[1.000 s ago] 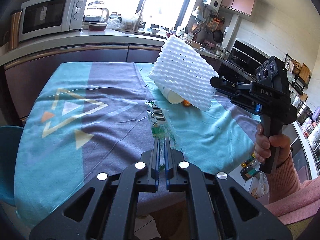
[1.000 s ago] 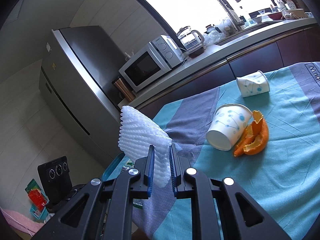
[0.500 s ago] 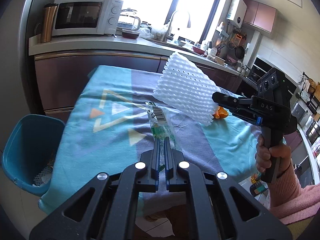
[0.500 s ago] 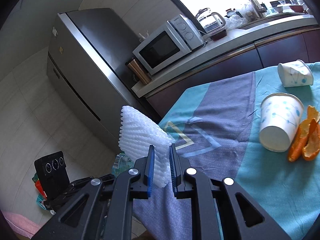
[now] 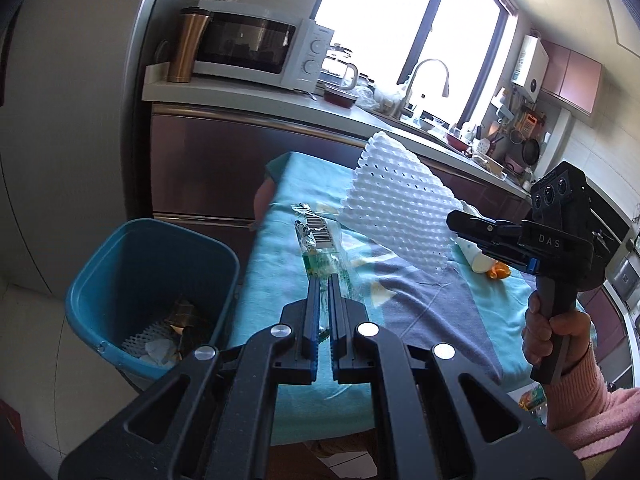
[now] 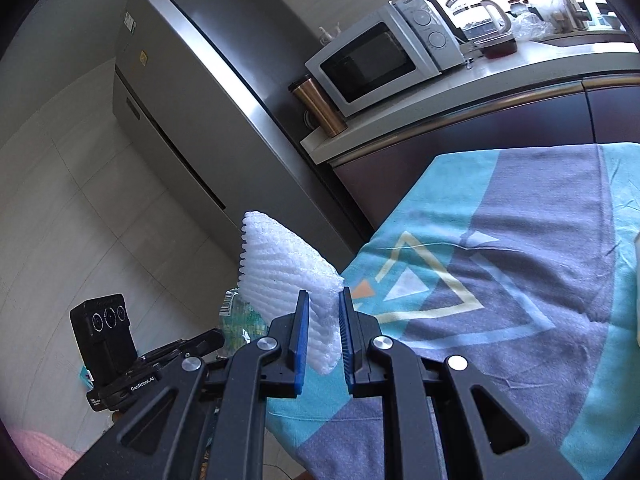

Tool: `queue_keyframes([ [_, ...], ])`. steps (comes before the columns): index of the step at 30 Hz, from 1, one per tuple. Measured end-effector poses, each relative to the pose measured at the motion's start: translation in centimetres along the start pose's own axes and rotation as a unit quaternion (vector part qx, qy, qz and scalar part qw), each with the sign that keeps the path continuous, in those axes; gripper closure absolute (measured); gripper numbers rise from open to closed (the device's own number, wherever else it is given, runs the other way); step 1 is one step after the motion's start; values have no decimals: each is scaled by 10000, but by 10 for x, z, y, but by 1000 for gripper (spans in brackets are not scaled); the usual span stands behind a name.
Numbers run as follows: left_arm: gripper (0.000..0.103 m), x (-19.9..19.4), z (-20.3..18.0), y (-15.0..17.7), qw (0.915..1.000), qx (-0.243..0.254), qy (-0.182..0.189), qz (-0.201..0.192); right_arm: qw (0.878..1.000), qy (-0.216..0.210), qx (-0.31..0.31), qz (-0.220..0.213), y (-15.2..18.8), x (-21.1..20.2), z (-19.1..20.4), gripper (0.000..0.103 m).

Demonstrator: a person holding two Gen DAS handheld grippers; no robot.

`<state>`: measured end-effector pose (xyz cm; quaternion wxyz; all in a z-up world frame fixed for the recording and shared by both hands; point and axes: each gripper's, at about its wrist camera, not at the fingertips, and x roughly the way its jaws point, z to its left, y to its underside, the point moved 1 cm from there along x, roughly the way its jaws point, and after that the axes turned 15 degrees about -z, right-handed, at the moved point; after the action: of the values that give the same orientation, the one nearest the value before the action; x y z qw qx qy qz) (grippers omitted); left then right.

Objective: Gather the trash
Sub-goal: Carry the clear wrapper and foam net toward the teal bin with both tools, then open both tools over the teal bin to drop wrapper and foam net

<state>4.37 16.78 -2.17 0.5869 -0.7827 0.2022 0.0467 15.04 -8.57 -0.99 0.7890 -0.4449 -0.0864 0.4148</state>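
Note:
My left gripper (image 5: 323, 280) is shut on a long clear and green plastic wrapper (image 5: 320, 246) with a barcode, held out over the table's left edge. Beside it, my right gripper (image 6: 323, 300) is shut on a white foam fruit net (image 6: 280, 268), which in the left wrist view shows as a wide dimpled sheet (image 5: 396, 208) above the tablecloth. A blue trash bin (image 5: 152, 292) stands on the floor just left of the table, with foam netting and paper scraps inside. In the right wrist view the wrapper (image 6: 236, 316) peeks out behind the net.
A teal and grey tablecloth (image 6: 520, 264) covers the table. A paper cup (image 5: 476, 258) and orange peel (image 5: 498, 271) lie at its far right. Behind are cabinets, a counter with a microwave (image 5: 256, 50) and a copper tumbler (image 5: 186, 46), and a steel fridge (image 6: 192, 92).
Both grippers have swung left with their loads, from over the middle of the table to its left edge. The blue bin has come fully into the left wrist view.

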Motion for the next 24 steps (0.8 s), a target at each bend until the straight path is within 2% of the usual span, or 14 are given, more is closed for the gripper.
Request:
queue_keyframes([
  [10, 98, -7, 59, -3, 9972, -247, -698, -64, 9987, -138, -266, 405, 2, 56, 30, 90],
  [24, 98, 18, 132, 14, 9875, -588, -1437, 268, 9943, -3, -493, 941, 26, 136, 52, 89],
])
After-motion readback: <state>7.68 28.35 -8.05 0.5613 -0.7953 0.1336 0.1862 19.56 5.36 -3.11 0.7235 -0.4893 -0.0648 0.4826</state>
